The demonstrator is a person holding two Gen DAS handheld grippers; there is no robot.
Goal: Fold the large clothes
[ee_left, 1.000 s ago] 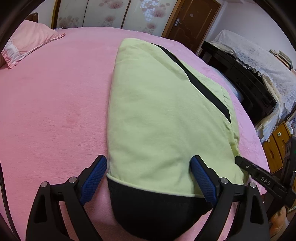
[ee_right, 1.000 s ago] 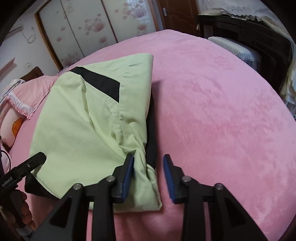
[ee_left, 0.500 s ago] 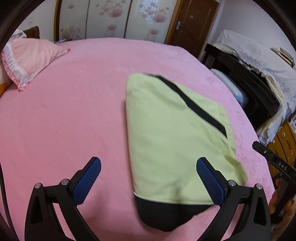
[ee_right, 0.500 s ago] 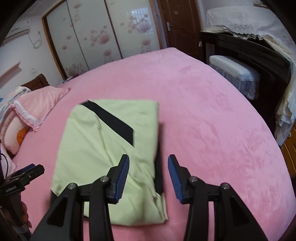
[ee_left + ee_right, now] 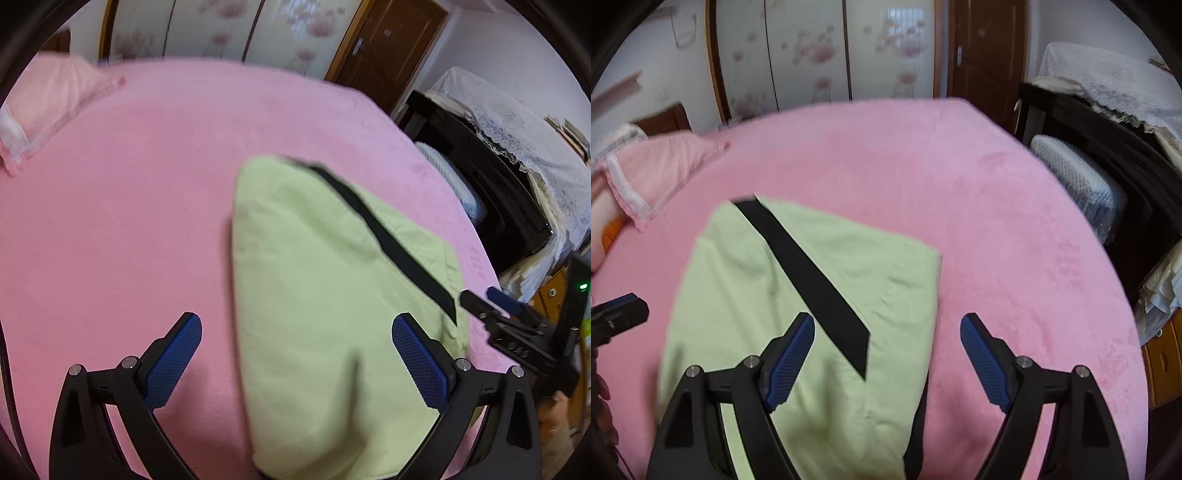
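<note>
Left wrist view is showing the left hand-held gripper (image 5: 295, 354) standing with its blue pads spread wide, grasping nothing; the folded light-green garment (image 5: 332, 314) is lying flat on the pink bed (image 5: 129, 221) below and between the pads without touching them. A black stripe (image 5: 388, 243) is running diagonally across the garment's top layer. The garment is sitting toward the bed's right edge, well apart from the pink pillow (image 5: 48, 107) at the bed's far left corner. In the right wrist view the right hand-held gripper (image 5: 886, 354) is opening its jaws, with nothing pressed between the pads; its left pad is hovering over the green cloth and its right pad over bare pink bedding, just beside the garment's right edge. The picture is blurred, so fine creases are hard to read. Beyond the bed's far edge a wardrobe with flowered sliding doors (image 5: 831, 55) is standing next to a brown door (image 5: 982, 48).
</note>
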